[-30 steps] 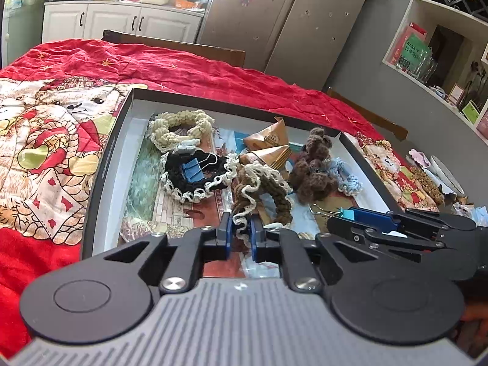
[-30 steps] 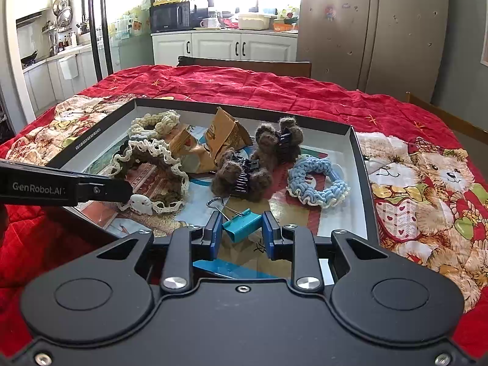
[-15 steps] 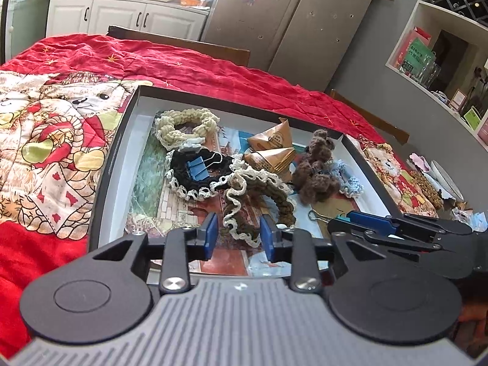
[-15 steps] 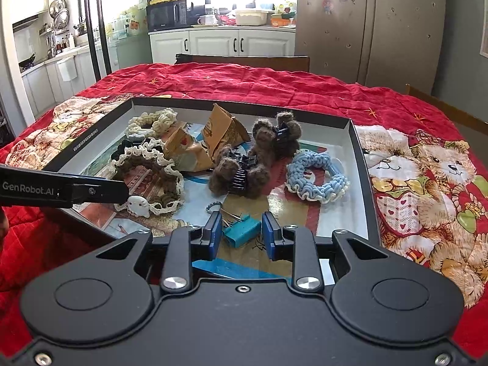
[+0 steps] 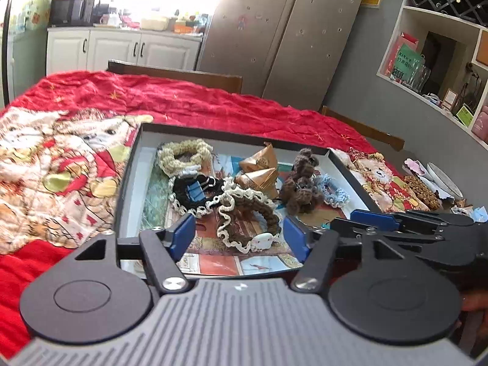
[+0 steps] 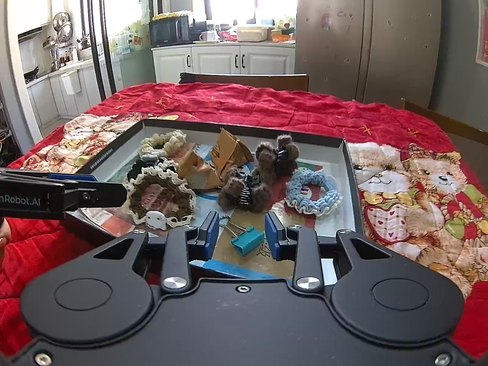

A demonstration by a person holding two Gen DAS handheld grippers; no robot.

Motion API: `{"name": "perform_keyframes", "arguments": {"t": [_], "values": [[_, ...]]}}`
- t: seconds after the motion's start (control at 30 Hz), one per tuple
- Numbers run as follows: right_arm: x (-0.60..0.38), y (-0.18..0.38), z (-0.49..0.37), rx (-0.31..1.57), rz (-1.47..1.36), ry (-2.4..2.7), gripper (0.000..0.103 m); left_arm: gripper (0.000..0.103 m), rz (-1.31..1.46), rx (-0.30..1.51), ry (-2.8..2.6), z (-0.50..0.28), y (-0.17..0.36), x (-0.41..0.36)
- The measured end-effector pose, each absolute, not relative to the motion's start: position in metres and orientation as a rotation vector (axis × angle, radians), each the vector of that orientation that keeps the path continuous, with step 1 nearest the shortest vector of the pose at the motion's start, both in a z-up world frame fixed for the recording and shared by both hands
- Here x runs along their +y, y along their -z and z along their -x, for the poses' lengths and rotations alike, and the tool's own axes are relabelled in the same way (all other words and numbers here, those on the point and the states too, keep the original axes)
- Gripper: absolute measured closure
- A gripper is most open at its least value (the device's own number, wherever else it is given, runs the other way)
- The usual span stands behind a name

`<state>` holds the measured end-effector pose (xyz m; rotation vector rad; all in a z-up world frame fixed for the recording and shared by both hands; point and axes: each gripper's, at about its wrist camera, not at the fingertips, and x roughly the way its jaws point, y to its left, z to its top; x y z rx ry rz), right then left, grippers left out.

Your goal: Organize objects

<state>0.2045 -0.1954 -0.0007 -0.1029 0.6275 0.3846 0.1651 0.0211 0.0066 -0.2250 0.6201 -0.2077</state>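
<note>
Teal binder clip (image 6: 246, 239) lies loose on the tray (image 6: 350, 183) floor, between the spread fingers of the right gripper (image 6: 241, 236), which grips nothing. Left gripper (image 5: 239, 238) is likewise wide open and empty, with the brown lace-edged scrunchie (image 5: 244, 213) resting in the tray ahead of it. Risk, as judged: the clip's wire handles could snag or skid on the glossy printed liner if closed on off-centre; neighbouring fuzzy hair claws (image 6: 247, 189) could be dragged. Tray sits on a red bear-print tablecloth (image 6: 421, 195); kitchen cabinets (image 6: 222, 61) and refrigerator (image 6: 366, 36) stand behind.
</note>
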Motion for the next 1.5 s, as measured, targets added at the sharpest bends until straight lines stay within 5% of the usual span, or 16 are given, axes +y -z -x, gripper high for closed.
{"name": "perform_keyframes", "arguments": {"t": [0.67,1.5], "values": [[-0.209,-0.044,-0.120,0.529,0.092,-0.359,0.066,0.011,0.151,0.571,0.162,-0.096,-0.036,0.024],[-0.225,-0.042,-0.033,0.511,0.074,-0.304,0.043,0.000,0.052,0.555,0.137,-0.012,-0.034,0.005]]}}
